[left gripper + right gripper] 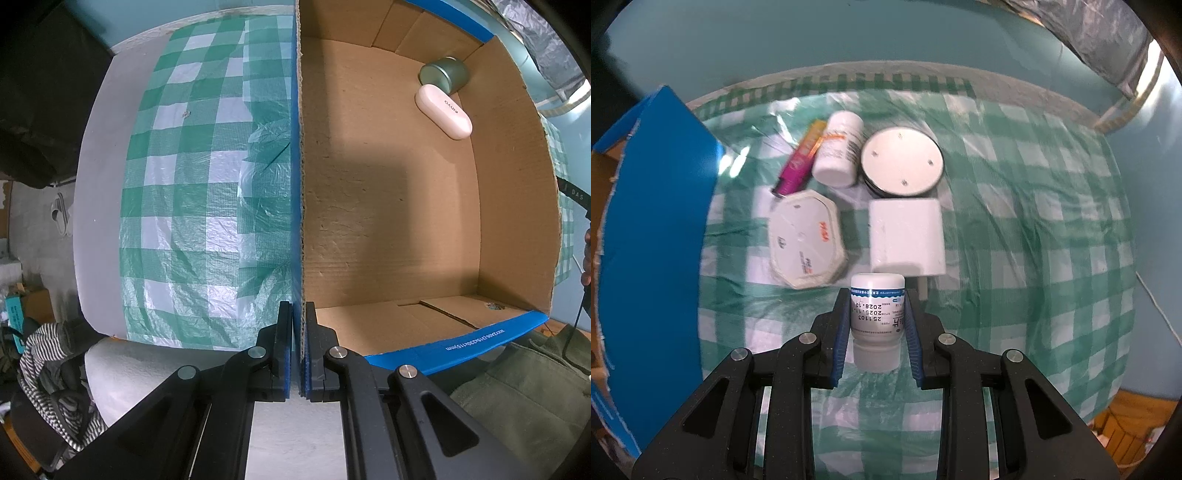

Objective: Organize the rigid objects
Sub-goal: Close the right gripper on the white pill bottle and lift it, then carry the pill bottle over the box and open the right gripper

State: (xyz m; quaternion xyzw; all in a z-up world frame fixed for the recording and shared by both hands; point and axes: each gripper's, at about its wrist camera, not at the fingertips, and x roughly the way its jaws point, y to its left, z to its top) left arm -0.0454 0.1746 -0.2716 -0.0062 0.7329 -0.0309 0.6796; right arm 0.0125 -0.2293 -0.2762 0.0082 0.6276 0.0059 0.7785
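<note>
My left gripper point(298, 325) is shut on the left wall of an open cardboard box point(388, 221) with blue outer sides. Inside the box, at the far right corner, lie a green round tin point(445, 74) and a pink-white oval case point(443, 110). My right gripper point(877, 314) is shut on a small white pill bottle point(877, 321), held above the checked cloth. Beyond it on the cloth lie a white octagonal box point(807, 240), a white square block point(907, 236), a round white-topped tin point(901, 160), a white bottle point(838, 149) and a magenta tube point(801, 162).
The table is covered by a green-and-white checked plastic cloth point(192, 184). The box's blue side point(653, 240) stands at the left of the right wrist view. A striped cloth on a chair point(48, 362) lies below the table's left edge.
</note>
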